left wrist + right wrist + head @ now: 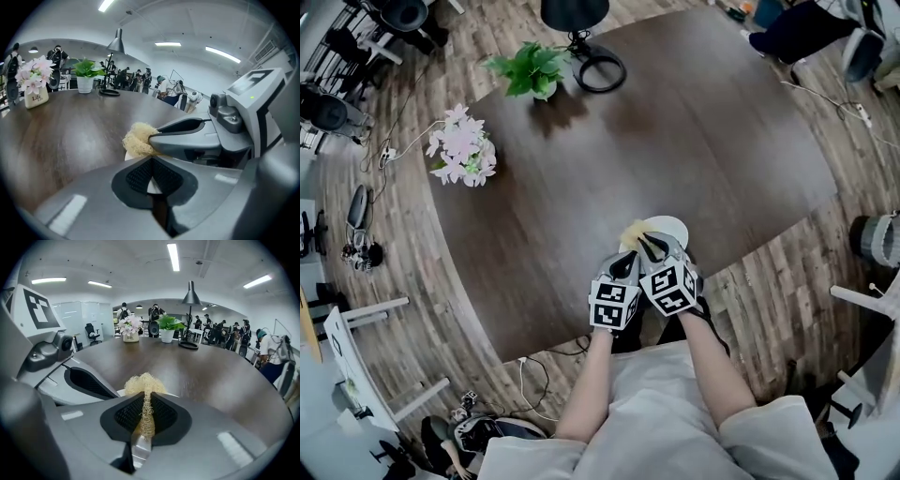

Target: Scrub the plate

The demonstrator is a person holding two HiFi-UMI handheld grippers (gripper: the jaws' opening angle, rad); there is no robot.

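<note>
A white plate (667,228) lies on the dark wooden table (675,131) near its front edge. My left gripper (622,266) is shut on the plate's near rim; in the left gripper view a white sliver of plate (152,186) shows between the closed jaws of the left gripper (152,174). My right gripper (653,247) is shut on a pale yellow loofah scrubber (631,232), which rests over the plate's left side. The scrubber (144,384) bulges out past the tips of the right gripper (146,414). Most of the plate is hidden under both grippers.
A pot of pink flowers (461,150) stands at the table's left edge. A green plant (528,70) and a black lamp base (600,69) are at the far side. Chairs and cables surround the table. People stand in the background of both gripper views.
</note>
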